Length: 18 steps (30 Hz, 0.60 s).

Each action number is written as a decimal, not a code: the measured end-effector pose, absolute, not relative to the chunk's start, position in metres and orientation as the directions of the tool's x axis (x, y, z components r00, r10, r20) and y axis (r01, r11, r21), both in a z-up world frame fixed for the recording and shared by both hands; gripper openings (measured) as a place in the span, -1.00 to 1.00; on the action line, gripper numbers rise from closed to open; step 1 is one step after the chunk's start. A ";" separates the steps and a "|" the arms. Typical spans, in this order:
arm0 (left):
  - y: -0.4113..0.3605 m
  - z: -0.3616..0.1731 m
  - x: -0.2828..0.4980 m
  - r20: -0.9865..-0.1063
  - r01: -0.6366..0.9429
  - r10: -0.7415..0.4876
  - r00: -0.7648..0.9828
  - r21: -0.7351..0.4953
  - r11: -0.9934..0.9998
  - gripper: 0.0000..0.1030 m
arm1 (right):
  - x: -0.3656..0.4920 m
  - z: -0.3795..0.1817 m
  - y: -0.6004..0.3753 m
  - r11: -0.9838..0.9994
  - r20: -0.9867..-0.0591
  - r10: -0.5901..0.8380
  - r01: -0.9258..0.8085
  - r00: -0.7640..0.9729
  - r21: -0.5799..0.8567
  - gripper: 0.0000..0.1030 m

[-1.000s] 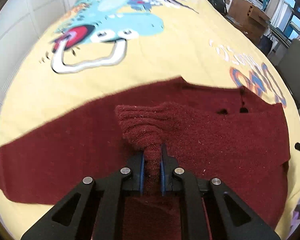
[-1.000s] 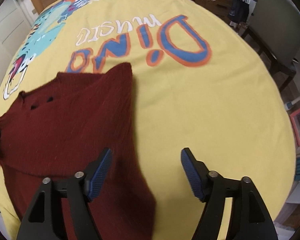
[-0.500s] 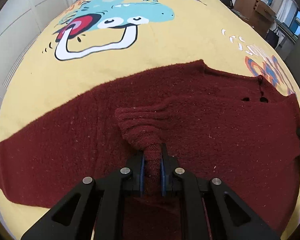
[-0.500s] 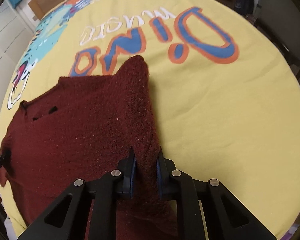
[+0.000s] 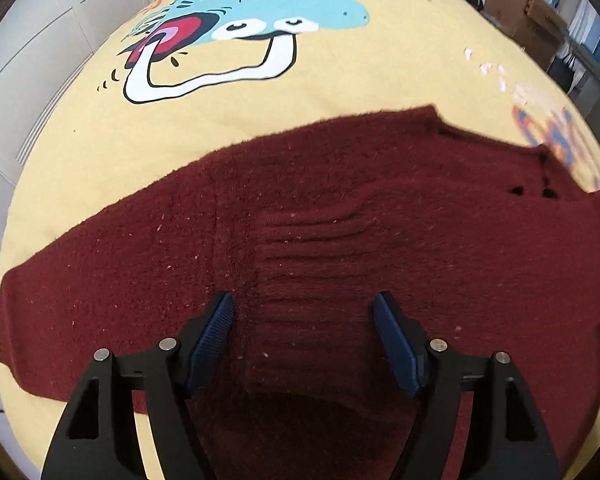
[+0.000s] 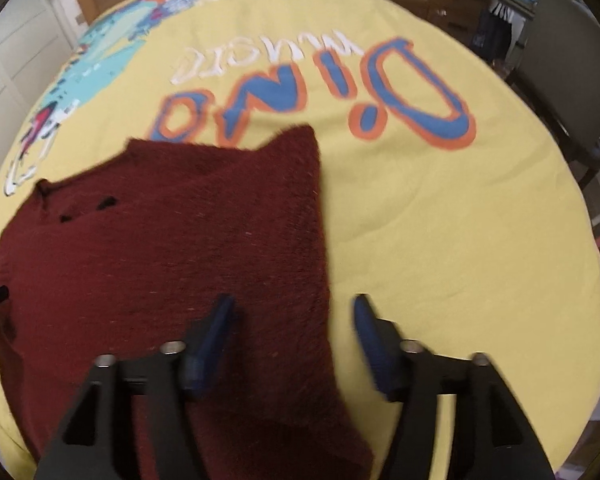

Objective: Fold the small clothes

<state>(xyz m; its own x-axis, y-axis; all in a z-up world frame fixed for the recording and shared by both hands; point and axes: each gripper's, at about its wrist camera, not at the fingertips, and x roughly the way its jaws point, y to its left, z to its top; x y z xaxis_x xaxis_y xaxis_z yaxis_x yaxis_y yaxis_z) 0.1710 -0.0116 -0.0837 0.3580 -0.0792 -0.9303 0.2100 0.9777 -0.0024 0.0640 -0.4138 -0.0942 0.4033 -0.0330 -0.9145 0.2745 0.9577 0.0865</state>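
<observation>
left claw (image 5: 304, 320): fingers spread wide, blue pads facing each other, nothing held between them. it hangs over the dark red knit sweater (image 5: 340, 240), which lies flat on the yellow printed bedspread (image 5: 360, 80). directly between and ahead of the fingers sits a ribbed cuff (image 5: 308, 264), the end of a sleeve laid across the body of the garment; whether the fingertips touch the fabric cannot be told. the other sleeve runs out far to the left of the claw. ahead and to the right are two small dark holes (image 5: 532, 191) in the knit near the neckline. beyond the sweater, ahead of the claw, a cartoon dinosaur print (image 5: 236, 36) shows on the bedspread.

right claw (image 6: 292, 312): fingers likewise spread wide and empty. the picture is somewhat blurred. the right-hand edge of the sweater (image 6: 160, 248) runs between the fingers; the left finger stands over the knit, the right finger over bare bedspread (image 6: 460, 240). the garment spreads ahead and to the left of this claw. ahead, past the sweater's corner, are large blue and orange letters (image 6: 340, 92). a dark chair (image 6: 568, 60) stands far right.
</observation>
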 end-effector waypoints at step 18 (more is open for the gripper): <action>-0.086 -0.085 0.142 -0.891 0.327 -0.174 0.419 -0.030 0.945 0.98 | 0.063 -0.090 -0.275 0.998 -0.855 0.005 0.050 0.519 0.036 0.99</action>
<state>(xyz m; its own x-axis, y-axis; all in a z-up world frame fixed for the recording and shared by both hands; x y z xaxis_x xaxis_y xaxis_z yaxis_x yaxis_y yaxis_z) 0.1416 -0.0861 -0.0849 0.4191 -0.1737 -0.8912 0.3270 0.9445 -0.0303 0.0631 -0.2745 -0.0898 0.5185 0.0050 -0.8551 0.0502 0.9981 0.0362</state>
